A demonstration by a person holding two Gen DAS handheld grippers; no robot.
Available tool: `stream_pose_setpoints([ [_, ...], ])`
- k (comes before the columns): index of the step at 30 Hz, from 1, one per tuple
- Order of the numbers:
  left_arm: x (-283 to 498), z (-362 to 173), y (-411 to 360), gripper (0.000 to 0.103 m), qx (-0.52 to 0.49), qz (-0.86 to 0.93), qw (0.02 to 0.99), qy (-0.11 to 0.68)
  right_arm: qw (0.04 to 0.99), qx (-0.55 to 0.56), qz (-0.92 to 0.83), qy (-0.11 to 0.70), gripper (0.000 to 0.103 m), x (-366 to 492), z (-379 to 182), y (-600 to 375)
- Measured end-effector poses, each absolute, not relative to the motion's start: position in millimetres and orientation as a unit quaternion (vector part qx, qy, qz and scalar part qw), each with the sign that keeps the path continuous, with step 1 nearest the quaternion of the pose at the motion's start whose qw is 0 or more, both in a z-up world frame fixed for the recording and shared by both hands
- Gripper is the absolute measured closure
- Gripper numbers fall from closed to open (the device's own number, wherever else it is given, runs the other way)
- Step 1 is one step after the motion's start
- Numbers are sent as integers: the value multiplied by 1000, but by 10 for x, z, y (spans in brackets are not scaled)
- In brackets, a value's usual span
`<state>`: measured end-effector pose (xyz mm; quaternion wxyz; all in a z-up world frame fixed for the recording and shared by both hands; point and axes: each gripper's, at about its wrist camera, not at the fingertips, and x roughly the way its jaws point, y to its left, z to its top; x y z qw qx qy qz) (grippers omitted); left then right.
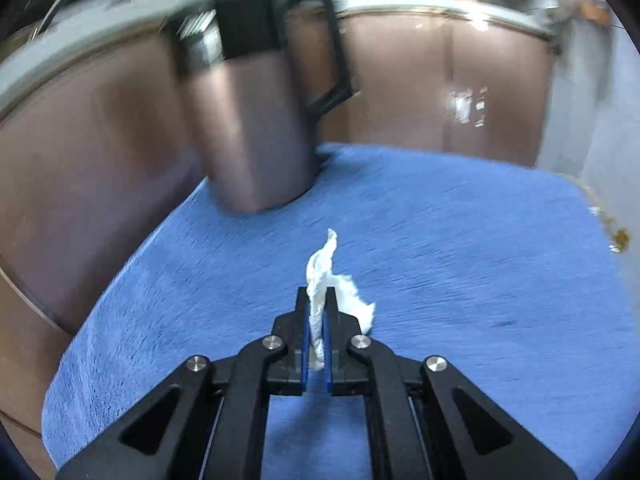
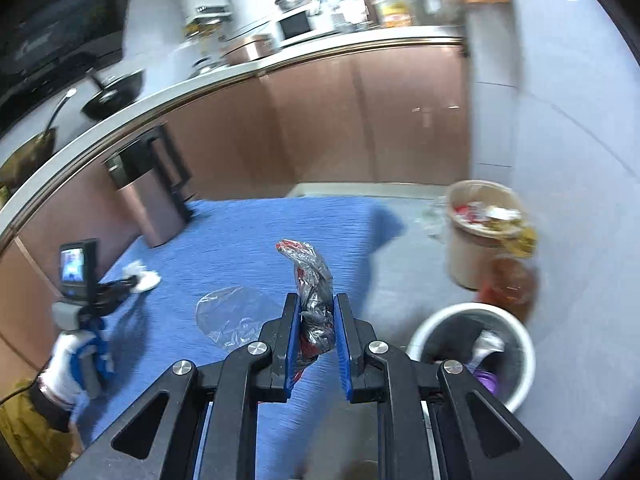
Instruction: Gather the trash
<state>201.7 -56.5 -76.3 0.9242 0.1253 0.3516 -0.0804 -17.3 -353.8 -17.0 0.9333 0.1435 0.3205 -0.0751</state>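
Blue rug (image 1: pixel 440 220) — left gripper (image 1: pixel 318 300) pinches tissue (image 1: pixel 320 276), right gripper (image 2: pixel 316 308) clamps wrapper (image 2: pixel 314 280).

Right claw (image 2: pixel 316 300) clamps crumpled wrapper (image 2: pixel 314 292); white bin (image 2: pixel 472 350) near.

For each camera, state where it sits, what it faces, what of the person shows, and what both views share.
Left wrist: on the left tool, angled down at the blue rug and metal bin; only its fingers show, shut on a white tissue.
Right wrist: on the right tool, angled down over the rug toward a white basket; shut on a crumpled wrapper; a gloved hand appears.
Shared: rug, metal bin, brown cabinets, tissue.
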Motion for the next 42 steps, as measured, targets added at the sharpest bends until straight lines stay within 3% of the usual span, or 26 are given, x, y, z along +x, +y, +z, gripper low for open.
stream_pose_setpoints([
  [6,1435,-244,-1437,98,133,-203,922,302,930,148,-140,305,87,-578,-237,-3986],
  [12,914,-4,-2290,98,132,-295,896,304,926,140,-189,296,87,-748,-342,-4318],
  [19,737,-377,-3434,98,178,-354,849,351,909,157,-222,317,86,-711,-667,-4775],
  [30,570,-846,-4381,96,206,-396,803,394,881,185,-240,364,85,-388,-1282,-5290],
  [32,587,-878,-4446,93,202,-400,798,403,878,188,-242,367,80,-365,-1319,-5323],
  [33,597,-891,-4465,91,199,-403,795,407,877,188,-244,369,73,-353,-1336,-5343],
  [34,602,-903,-4482,85,195,-406,793,410,876,188,-246,369,65,-345,-1341,-5356],
  [35,581,-919,-4500,76,193,-407,793,410,875,189,-249,369,62,-347,-1349,-5373],
  [37,568,-914,-4484,69,188,-407,795,408,875,191,-250,368,59,-366,-1337,-5385],
  [42,504,-855,-4426,69,184,-406,800,402,874,187,-259,367,51,-434,-1301,-5333],
])
